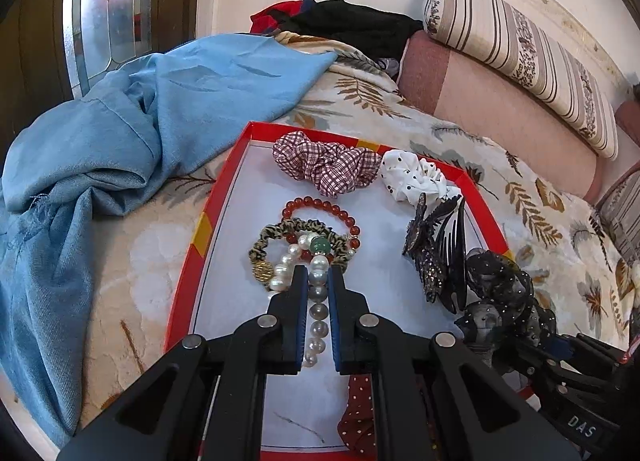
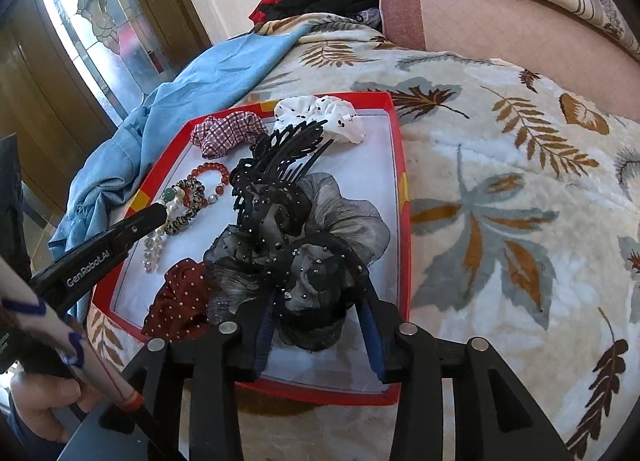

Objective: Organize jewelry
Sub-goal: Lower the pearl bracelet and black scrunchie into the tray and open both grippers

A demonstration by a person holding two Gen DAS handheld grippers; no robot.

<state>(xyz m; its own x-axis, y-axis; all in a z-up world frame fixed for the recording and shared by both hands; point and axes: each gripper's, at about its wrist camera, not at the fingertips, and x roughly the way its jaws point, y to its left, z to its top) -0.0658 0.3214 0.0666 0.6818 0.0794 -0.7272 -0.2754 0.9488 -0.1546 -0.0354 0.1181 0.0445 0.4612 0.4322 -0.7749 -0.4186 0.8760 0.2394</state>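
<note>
A red-rimmed tray (image 1: 224, 189) (image 2: 402, 165) lies on the bed. My left gripper (image 1: 319, 273) (image 2: 160, 209) is shut on a pearl strand (image 1: 319, 317) (image 2: 154, 249) that trails down onto the tray floor. Beside the strand lie a red bead bracelet (image 1: 320, 205) and a leopard-print hair tie (image 1: 280, 229). My right gripper (image 2: 320, 301) stands open at the tray's near right, with a black tulle hair flower (image 2: 312, 245) (image 1: 500, 277) between its fingers and covering their tips. A black comb clip (image 2: 280, 157) rests just beyond the flower.
The tray also holds a checked scrunchie (image 1: 324, 165), a white dotted scrunchie (image 1: 412, 177) and a dark red dotted scrunchie (image 2: 180, 301). A blue cloth (image 1: 120, 133) lies left of the tray on the leaf-patterned blanket (image 2: 500, 181). Pink and striped bolsters (image 1: 500, 101) line the far side.
</note>
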